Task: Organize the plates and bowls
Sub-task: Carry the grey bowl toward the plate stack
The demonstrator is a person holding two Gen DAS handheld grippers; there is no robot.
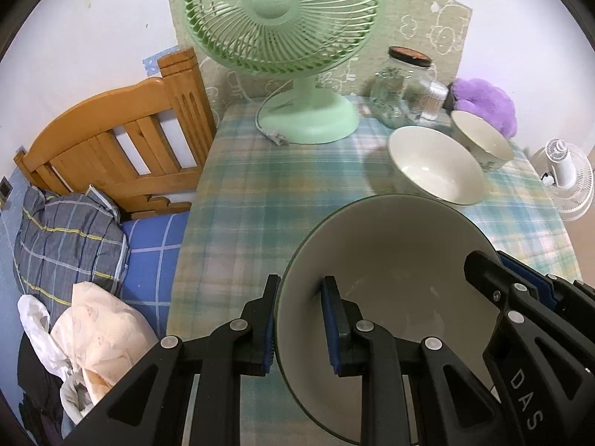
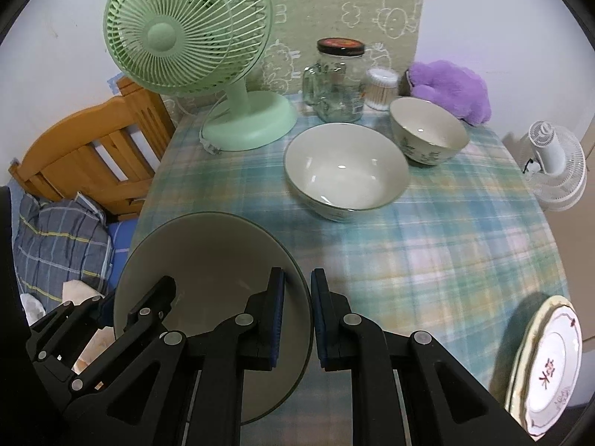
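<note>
Glossy round ceramic bowl [image 1: 390, 260] is clamped at opposite rims by both grippers' jaws.

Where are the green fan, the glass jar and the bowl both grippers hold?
Fan [image 2: 161, 39]: right wrist view, hub of its grille.
Jar [image 2: 340, 87]: right wrist view, its glass body.
Held bowl [image 1: 390, 256]: left wrist view, its inner wall.

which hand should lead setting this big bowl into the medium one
Right. Both tools clamp the big bowl by opposite rims, but the medium bowl sits on the right tool's side, nearer its reach. The left tool is on the far side and should follow.
</note>
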